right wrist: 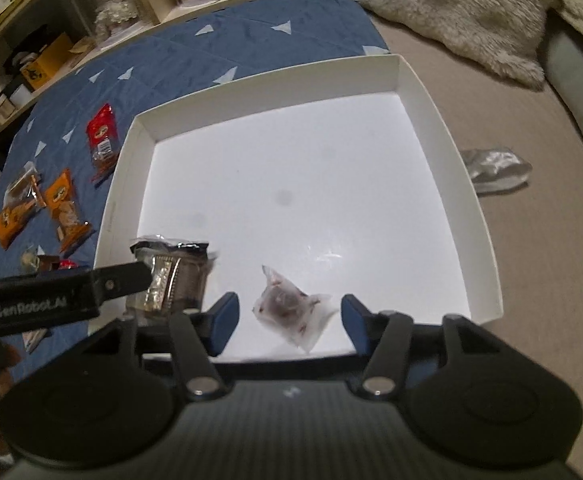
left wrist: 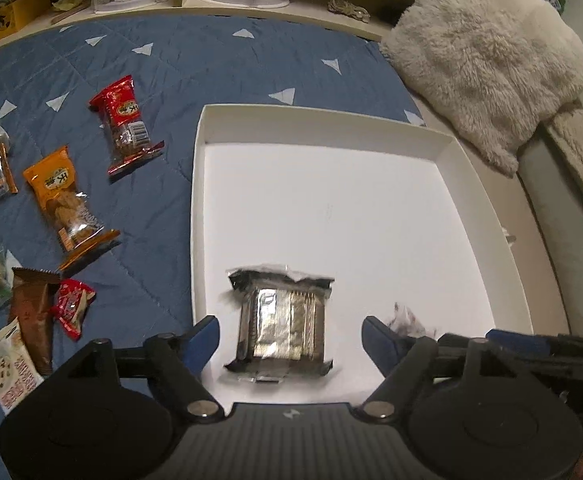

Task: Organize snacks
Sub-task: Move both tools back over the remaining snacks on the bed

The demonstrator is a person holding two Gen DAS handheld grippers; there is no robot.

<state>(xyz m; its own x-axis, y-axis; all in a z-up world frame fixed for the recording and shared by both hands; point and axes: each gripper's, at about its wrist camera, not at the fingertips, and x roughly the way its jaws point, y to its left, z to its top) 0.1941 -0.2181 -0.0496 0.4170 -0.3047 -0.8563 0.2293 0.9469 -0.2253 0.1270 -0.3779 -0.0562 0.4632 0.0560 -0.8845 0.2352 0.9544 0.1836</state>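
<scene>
Lying near the white tray's [left wrist: 443, 148] front-left corner, a black-and-silver snack pack [left wrist: 281, 326] sits untouched between the spread fingers of the left gripper [left wrist: 291, 334]. The right gripper [right wrist: 289, 314], fingers apart, frames a small clear-wrapped snack [right wrist: 291, 310] at the tray's front edge. "GenRobot.AI" is printed on the left gripper's black arm.

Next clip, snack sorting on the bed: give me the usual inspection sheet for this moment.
Surface: blue quilt with white triangles, on a bed.
Job's things: white tray holds a dark foil pack and a small clear pouch; red pack, orange pack and several more snacks lie on the quilt to the tray's left.
Clutter: a silver wrapper beside the tray's right wall.
Grippers: left gripper open, jaws either side of the foil pack; right gripper open, jaws either side of the pouch.
Cables: nothing seen.
Surroundings: fluffy cream blanket, shelves behind.
</scene>
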